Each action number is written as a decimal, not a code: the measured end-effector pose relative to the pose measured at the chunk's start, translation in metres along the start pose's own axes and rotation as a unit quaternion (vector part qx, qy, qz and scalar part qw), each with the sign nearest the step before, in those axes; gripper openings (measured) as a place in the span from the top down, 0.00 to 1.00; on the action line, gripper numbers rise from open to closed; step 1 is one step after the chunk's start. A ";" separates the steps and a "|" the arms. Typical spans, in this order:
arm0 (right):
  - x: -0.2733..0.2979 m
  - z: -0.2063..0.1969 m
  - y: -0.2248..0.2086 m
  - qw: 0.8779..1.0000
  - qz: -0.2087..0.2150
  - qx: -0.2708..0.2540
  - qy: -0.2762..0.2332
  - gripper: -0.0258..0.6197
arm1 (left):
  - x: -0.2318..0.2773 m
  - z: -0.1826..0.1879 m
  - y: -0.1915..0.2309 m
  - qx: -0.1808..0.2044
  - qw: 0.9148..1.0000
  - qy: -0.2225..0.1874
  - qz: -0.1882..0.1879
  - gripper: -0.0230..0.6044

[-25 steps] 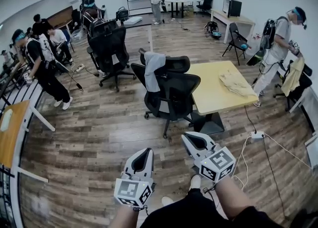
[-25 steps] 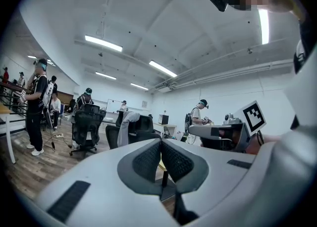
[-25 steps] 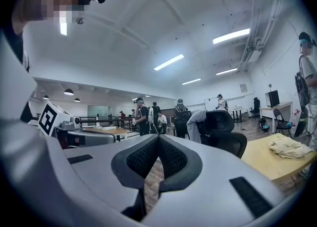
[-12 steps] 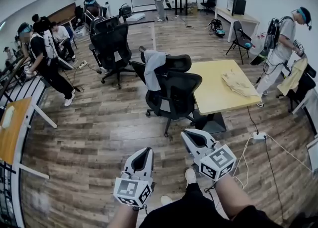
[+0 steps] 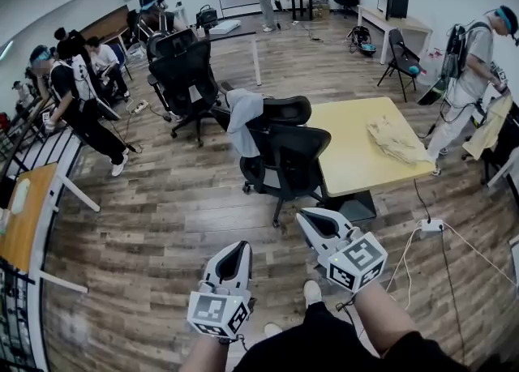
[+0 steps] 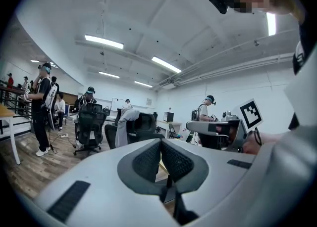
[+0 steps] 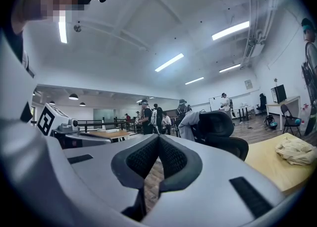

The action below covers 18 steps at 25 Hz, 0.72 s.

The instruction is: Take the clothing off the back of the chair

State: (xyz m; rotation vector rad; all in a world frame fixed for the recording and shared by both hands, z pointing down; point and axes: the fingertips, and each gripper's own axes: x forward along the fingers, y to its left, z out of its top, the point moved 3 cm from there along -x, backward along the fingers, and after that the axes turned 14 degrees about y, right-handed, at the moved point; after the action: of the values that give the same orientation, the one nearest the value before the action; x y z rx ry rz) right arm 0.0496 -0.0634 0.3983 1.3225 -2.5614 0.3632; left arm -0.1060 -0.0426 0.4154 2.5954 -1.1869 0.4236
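A grey garment hangs over the back of a black office chair in the middle of the room. It also shows in the left gripper view as the garment on the chair, and in the right gripper view as the garment on the chair. My left gripper and right gripper are held out low in front of me, well short of the chair. Both are shut with nothing between the pads.
A yellow table with a beige cloth stands right of the chair. A second black chair is behind it. People stand at the left and right. A power strip with cables lies on the floor.
The chair with the garment has come slightly nearer in the head view as I walk toward it. Both grippers stay shut in the same pose.
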 end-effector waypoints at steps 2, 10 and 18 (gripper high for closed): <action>0.005 0.002 -0.013 1.000 0.006 0.000 0.001 0.94 | 0.012 0.006 0.001 0.000 1.000 0.001 0.006 0.93; 0.022 0.011 -0.072 1.000 0.022 0.003 0.002 0.94 | 0.066 0.025 0.000 -0.004 1.000 0.004 0.023 0.93; 0.036 0.013 -0.131 0.999 0.038 0.007 0.000 0.94 | 0.123 0.044 -0.005 -0.006 0.999 0.003 0.037 0.93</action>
State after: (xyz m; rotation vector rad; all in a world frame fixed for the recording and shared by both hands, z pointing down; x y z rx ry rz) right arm 0.1359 -0.1690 0.4117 1.2312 -2.6194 0.3976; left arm -0.0186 -0.1399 0.4186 2.5438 -1.2840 0.4374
